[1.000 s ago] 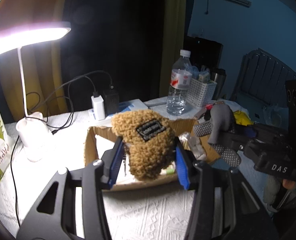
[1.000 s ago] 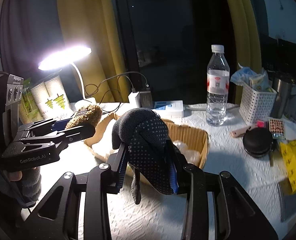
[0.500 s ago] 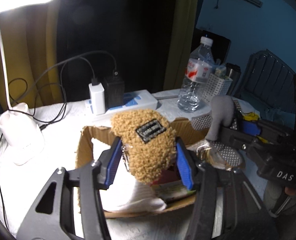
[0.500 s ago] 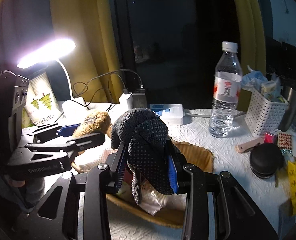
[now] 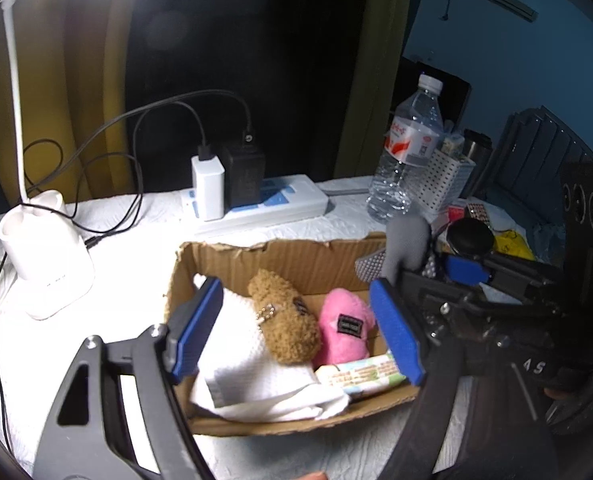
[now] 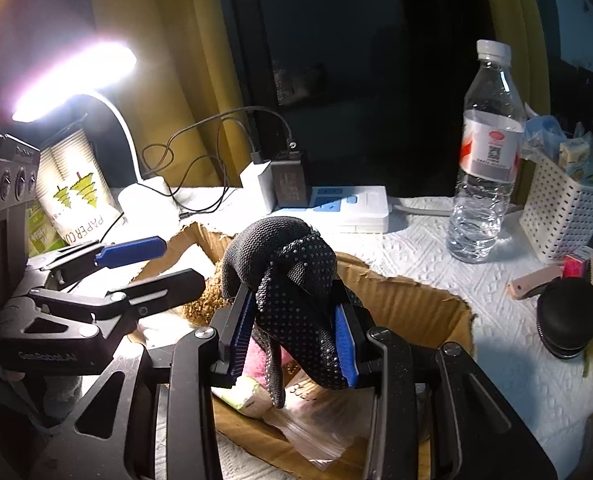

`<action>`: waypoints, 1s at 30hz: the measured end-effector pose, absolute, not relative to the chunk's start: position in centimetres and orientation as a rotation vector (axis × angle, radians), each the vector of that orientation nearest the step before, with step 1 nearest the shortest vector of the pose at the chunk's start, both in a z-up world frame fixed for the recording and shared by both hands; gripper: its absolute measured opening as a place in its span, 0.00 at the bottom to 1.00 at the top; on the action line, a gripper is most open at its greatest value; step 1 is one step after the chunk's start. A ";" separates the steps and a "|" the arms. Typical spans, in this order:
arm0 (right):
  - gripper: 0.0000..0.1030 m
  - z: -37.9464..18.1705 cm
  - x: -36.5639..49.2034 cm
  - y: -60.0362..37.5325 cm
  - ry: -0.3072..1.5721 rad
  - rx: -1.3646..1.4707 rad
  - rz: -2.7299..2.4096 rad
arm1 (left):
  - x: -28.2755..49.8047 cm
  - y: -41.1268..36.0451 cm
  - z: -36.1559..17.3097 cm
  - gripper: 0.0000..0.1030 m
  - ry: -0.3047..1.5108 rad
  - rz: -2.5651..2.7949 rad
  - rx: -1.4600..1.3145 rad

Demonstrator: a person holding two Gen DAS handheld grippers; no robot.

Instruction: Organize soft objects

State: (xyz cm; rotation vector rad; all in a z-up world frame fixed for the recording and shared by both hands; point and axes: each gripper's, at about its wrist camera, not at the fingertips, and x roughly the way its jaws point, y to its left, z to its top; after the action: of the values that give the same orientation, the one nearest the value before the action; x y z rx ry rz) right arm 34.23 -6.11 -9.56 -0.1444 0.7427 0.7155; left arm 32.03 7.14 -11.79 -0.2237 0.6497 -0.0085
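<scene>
A brown cardboard box [image 5: 280, 252] sits on the white-covered table. In it lie a brown fuzzy plush [image 5: 286, 326], a pink plush [image 5: 344, 330], a white cloth [image 5: 248, 360] and a tissue pack [image 5: 360, 374]. My left gripper [image 5: 296, 324] is open and empty over the box, its blue pads either side of the brown plush. My right gripper [image 6: 294, 340] is shut on a dark dotted glove [image 6: 292, 276] and holds it above the box [image 6: 416, 300]. The glove also shows in the left wrist view [image 5: 404, 246].
A lit white desk lamp [image 5: 36, 248] stands left of the box. A power strip with chargers [image 5: 252, 200] lies behind it. A water bottle [image 6: 484, 168], a white mesh basket [image 6: 560, 216] and a black round case [image 6: 568, 320] stand to the right. A paper cup pack [image 6: 72, 196] stands at the left.
My left gripper has opened and dropped the brown plush into the box. Both grippers have moved forward over the box. The right gripper still holds the glove.
</scene>
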 end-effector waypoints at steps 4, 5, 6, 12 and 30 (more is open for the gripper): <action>0.55 -9.9 33.9 -5.6 0.760 -0.165 0.706 | 31.4 7.4 -11.4 0.75 0.640 -0.001 -0.228; 0.55 -9.7 33.7 -5.5 0.758 -0.166 0.704 | 31.1 7.4 -11.2 0.75 0.633 0.002 -0.226; 0.55 -9.6 33.5 -5.5 0.753 -0.166 0.701 | 30.8 7.4 -11.0 0.75 0.627 0.006 -0.224; 0.55 -8.6 32.2 -5.7 0.732 -0.160 0.696 | 29.1 7.4 -9.7 0.75 0.591 0.016 -0.220; 0.55 -5.6 24.9 -7.1 0.657 -0.173 0.678 | 21.5 5.2 -7.8 0.75 0.531 0.015 -0.193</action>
State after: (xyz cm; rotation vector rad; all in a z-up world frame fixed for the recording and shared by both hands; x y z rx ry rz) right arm 24.95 -7.12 -5.57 -0.1730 0.6568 0.6783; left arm 21.53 5.16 -7.84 -0.1932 0.5314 0.0152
